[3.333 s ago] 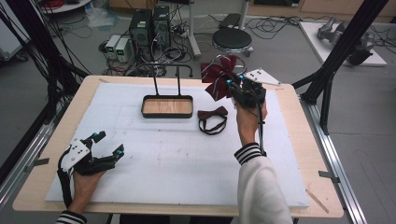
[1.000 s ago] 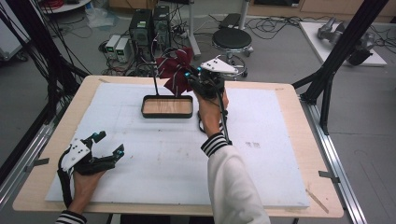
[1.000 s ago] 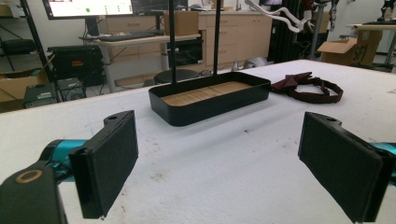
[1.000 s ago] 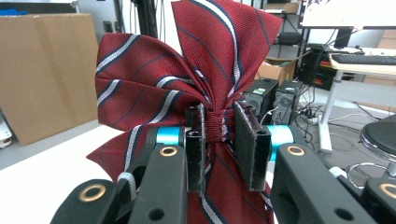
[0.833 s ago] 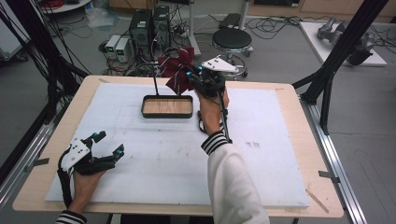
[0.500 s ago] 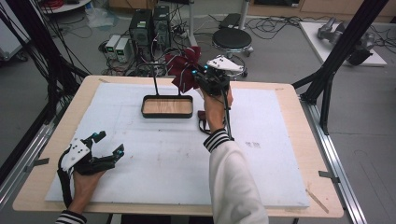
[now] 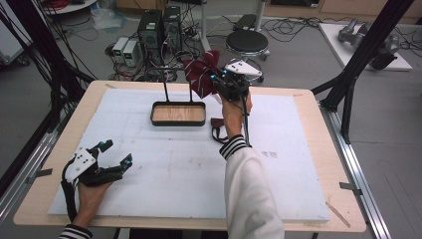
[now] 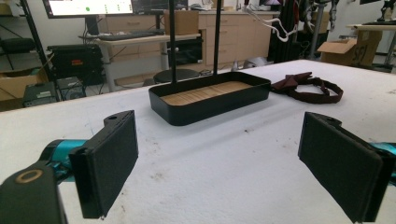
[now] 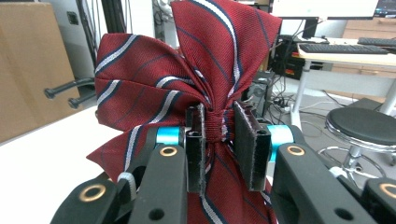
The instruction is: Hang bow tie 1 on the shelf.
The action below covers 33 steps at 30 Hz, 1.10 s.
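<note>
**Right tool clamped on bow tie, tray not yet filled**

Held the right tool (image 7: 215, 79) raised over the far side of the table (image 7: 164, 174), with its jaws drawn close together and pinched on the centre knot of the red striped bow tie (image 7: 199, 74). Seen in the right gripper view as both pads pressing the knot from either side, with the tie's (image 9: 187, 93) wings fanned up and out above the right tool (image 9: 219, 135) and more striped cloth hanging down between the jaws. Carried the tie clear of every surface, close beside the right-hand one of the two thin posts (image 7: 190, 92) that rose from the black tray (image 7: 152, 113). Could not tell from these views whether cloth and post touched, nor how the posts ended at the top.

Showed the tray's (image 8: 205, 109) wooden floor bare. Left the dark bow tie (image 7: 216, 124) with its strap flat on the table just beside the tray's right end, partly under the right hand (image 7: 231, 112); seen lying untouched beyond the tray (image 8: 306, 86) from the left gripper view.

Rested the left tool (image 7: 117, 152) in the left hand (image 7: 87, 191) near the front left corner, well apart from the tray, jaws spread wide on nothing; its pads stood far apart above the white surface (image 8: 219, 158).

Judged as early going: first tie lifted and brought up to the stand but not yet set on it or in the tray, and the second tie not yet picked up.
</note>
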Tool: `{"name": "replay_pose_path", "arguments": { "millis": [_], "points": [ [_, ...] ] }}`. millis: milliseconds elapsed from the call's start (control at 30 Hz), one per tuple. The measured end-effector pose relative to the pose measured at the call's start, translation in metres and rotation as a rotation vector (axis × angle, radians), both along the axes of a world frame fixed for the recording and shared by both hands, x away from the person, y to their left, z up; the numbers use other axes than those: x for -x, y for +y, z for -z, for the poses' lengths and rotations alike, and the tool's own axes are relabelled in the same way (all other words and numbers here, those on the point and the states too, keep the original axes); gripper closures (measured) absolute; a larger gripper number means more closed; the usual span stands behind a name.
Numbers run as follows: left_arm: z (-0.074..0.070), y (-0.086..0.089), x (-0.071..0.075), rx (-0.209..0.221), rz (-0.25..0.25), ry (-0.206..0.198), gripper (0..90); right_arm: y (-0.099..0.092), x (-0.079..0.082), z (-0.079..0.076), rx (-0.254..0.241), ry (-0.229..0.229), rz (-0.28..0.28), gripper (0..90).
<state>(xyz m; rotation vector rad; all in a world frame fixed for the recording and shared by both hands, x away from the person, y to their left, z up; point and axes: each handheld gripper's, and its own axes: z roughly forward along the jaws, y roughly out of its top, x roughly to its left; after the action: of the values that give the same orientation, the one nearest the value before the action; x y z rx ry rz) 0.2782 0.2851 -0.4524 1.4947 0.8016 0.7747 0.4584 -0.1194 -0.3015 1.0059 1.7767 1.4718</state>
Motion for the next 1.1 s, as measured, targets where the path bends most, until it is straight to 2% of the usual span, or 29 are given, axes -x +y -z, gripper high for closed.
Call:
{"name": "replay_pose_path", "arguments": {
  "millis": [300,833,1100],
  "points": [
    [0.000,0.000,0.000,-0.002,0.001,0.001,12.5,-0.009,-0.008,0.006,0.034,-0.006,0.015,74.9],
    [0.000,0.000,0.000,-0.005,0.002,-0.002,12.5,-0.019,-0.015,0.015,0.057,0.042,0.032,74.8],
    [0.000,0.000,0.000,-0.004,0.002,-0.002,12.5,-0.019,-0.015,0.020,0.062,0.057,0.018,74.5]
  ]
}}
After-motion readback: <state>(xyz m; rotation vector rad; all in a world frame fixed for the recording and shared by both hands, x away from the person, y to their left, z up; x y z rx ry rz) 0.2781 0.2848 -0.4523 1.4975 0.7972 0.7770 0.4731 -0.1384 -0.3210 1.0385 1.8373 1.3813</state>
